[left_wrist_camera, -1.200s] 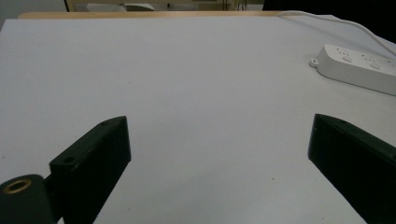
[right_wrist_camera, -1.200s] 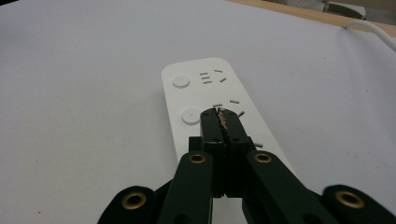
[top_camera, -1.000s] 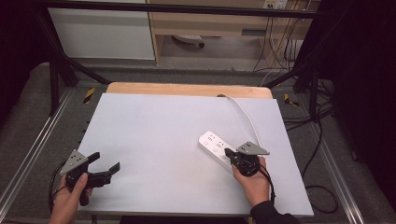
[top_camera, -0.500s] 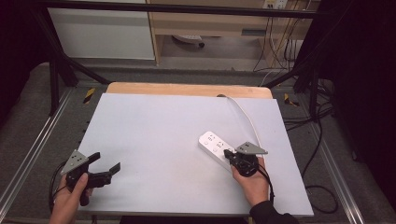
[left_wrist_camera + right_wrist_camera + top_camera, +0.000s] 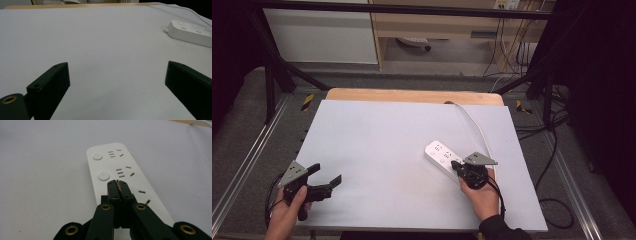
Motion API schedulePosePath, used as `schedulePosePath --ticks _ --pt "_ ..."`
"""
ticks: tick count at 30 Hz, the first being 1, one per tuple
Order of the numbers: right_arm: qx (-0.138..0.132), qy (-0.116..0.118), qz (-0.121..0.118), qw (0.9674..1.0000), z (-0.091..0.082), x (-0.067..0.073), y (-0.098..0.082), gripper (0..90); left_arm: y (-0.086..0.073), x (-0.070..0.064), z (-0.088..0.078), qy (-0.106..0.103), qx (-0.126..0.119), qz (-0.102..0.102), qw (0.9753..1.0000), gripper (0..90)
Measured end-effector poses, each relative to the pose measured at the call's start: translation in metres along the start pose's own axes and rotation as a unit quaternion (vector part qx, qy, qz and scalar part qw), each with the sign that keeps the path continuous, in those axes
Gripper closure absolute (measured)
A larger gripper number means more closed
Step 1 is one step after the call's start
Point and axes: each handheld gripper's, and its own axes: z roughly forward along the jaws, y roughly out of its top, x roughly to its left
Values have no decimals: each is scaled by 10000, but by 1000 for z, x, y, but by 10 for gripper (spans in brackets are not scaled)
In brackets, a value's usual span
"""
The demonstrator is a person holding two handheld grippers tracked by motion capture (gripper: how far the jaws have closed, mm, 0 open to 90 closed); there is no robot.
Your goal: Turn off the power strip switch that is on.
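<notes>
A white power strip (image 5: 438,151) lies flat on the right half of the table, and its white cable (image 5: 477,127) runs to the far edge. My right gripper (image 5: 456,164) is shut with nothing between its jaws. In the right gripper view its closed tips (image 5: 118,184) sit over the top of the power strip (image 5: 117,167), just behind a round button (image 5: 104,175); whether they touch it I cannot tell. My left gripper (image 5: 326,173) is held at the near left corner, open and empty. In the left gripper view the left gripper (image 5: 117,75) points across the table toward the power strip (image 5: 192,32).
A pale sheet (image 5: 377,150) covers the table, with a strip of wooden tabletop (image 5: 412,95) showing at the far edge. Black frame bars and loose cables (image 5: 552,150) run along the right side beyond the table.
</notes>
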Motion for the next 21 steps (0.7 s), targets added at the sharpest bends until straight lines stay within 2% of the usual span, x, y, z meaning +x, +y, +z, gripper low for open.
schedulePosePath --ticks 21 --pt "57 -5 -18 10000 2 1 0 900 0 0 0 3 31 3 10000 54"
